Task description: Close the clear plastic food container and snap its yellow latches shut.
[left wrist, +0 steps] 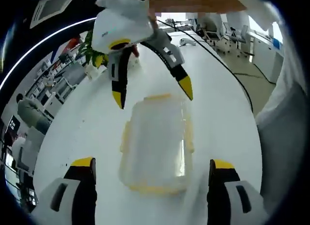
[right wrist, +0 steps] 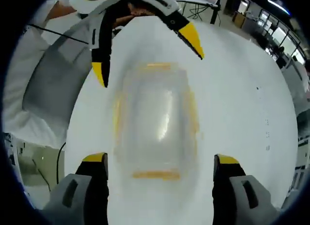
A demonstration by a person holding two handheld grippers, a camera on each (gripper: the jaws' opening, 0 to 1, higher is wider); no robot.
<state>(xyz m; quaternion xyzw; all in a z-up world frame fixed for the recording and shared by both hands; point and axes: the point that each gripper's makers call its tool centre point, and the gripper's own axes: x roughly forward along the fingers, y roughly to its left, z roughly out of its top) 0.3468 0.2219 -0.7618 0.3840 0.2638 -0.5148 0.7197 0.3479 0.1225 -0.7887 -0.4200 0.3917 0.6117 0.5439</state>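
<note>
The clear plastic food container (left wrist: 157,142) lies flat on the white table (left wrist: 82,123), with its lid on and yellow latches along all its edges. Whether the latches are snapped I cannot tell. My left gripper (left wrist: 152,163) stands open, its yellow-tipped jaws either side of the container's near end. Opposite it, my right gripper (left wrist: 152,93) hangs open over the far end. In the right gripper view the blurred container (right wrist: 155,121) sits between the open right gripper (right wrist: 160,159) and the open left gripper (right wrist: 146,58).
A person's white sleeve (left wrist: 286,128) borders the table's right side, and white clothing (right wrist: 43,89) shows in the right gripper view. A green plant (left wrist: 92,51) stands at the far left. A black cable (left wrist: 227,65) runs along the table. Office desks lie beyond.
</note>
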